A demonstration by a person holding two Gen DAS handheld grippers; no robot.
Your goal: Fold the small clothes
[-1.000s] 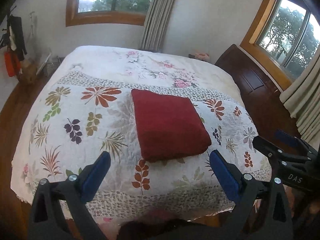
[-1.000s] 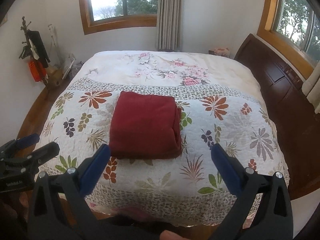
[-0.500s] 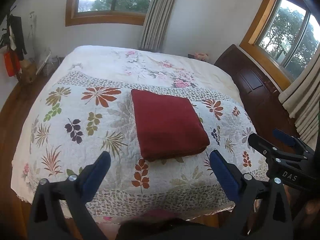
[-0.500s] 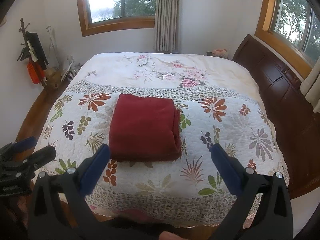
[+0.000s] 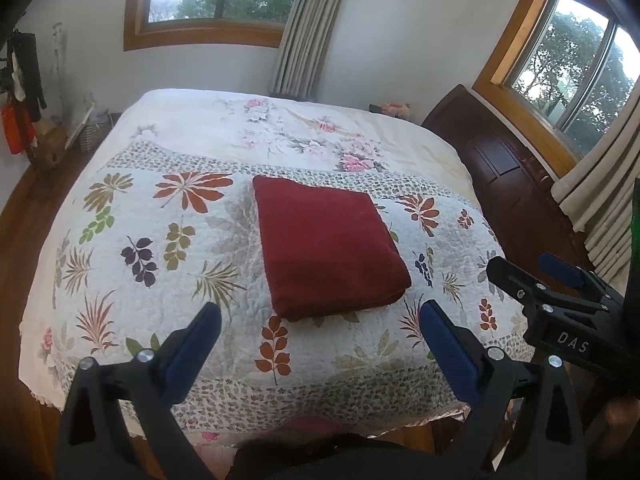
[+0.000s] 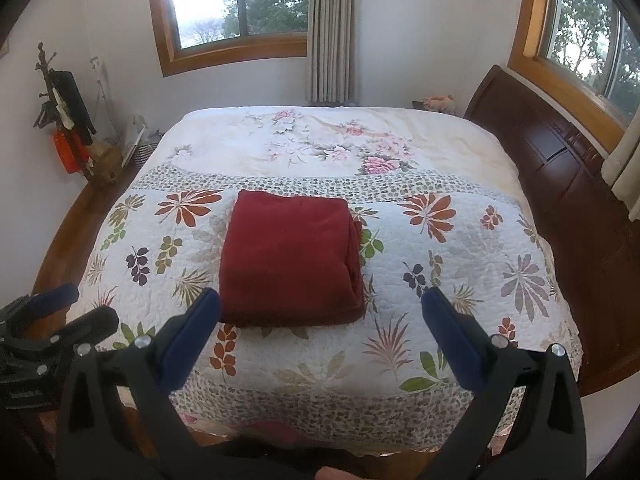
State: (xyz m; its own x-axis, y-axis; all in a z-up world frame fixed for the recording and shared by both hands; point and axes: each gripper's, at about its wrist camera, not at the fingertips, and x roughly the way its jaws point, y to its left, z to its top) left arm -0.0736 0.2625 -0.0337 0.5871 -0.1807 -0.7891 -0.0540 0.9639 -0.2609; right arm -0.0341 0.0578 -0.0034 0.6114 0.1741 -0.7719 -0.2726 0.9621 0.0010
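Both grippers are hovering off the near edge of the bed, fingers spread wide, nothing between them. Left gripper (image 5: 320, 316): blue-padded fingers (image 5: 196, 344) are standing well apart, pointing toward the far wall. Right gripper (image 6: 320, 312): same posture, pads wide, empty; it is also showing at the right edge of the left wrist view, black body lettered "DAS".

Folded dark red garment (image 6: 290, 264) is lying flat on the quilt (image 6: 440, 288), a neat rectangular stack, roughly mid-bed and slightly left of centre. Layered fold edges are showing along its right side in the right wrist view. Neither gripper is touching it; both are sitting nearer than its near edge.

Quilt is covering the near half of the bed, white with leaf prints and a speckled border. Floral bedspread (image 6: 320, 140) is covering the far half. Dark wooden headboard (image 6: 560, 152) is running along the right side. Wood-framed window (image 6: 236, 12) and grey curtain (image 6: 330, 32) are on the far wall. Coat stand (image 6: 60, 116) with dark and orange items is standing in the far left corner.
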